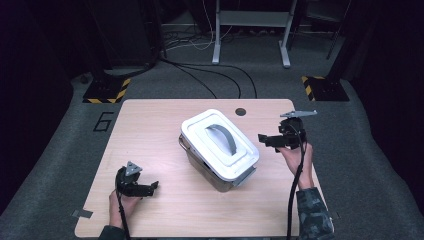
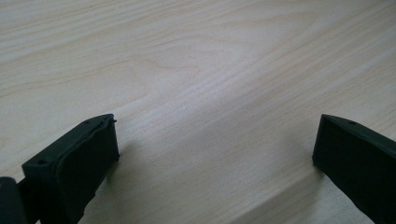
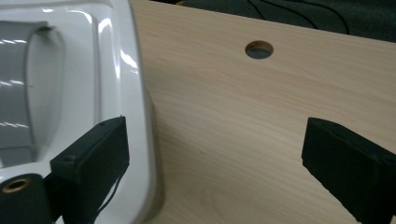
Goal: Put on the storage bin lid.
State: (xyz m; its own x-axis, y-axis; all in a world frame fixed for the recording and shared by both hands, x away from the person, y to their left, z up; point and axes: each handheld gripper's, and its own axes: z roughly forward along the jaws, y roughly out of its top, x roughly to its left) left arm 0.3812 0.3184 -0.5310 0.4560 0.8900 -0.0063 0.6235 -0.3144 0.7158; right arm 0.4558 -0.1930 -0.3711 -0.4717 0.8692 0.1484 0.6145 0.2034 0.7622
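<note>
Box [image 1: 220, 150] sits just left of the gaping right claw [image 1: 267, 140], seemingly untouched.

box [image 1: 219, 148] mid-table [image 1: 150, 130] | left hand-held gripper [image 1: 150, 188] before-left | right hand-held gripper [image 1: 267, 140] probably just beside

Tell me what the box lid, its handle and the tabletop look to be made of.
Lid: seemingly glossy white moulded plastic, judging by the bright highlights and rounded edges in the right gripper view. Handle: grey, probably plastic too, smooth with a faint sheen. Tabletop: pale wood or wood-look laminate, matte, with visible grain lines; which of the two can't be told.
</note>
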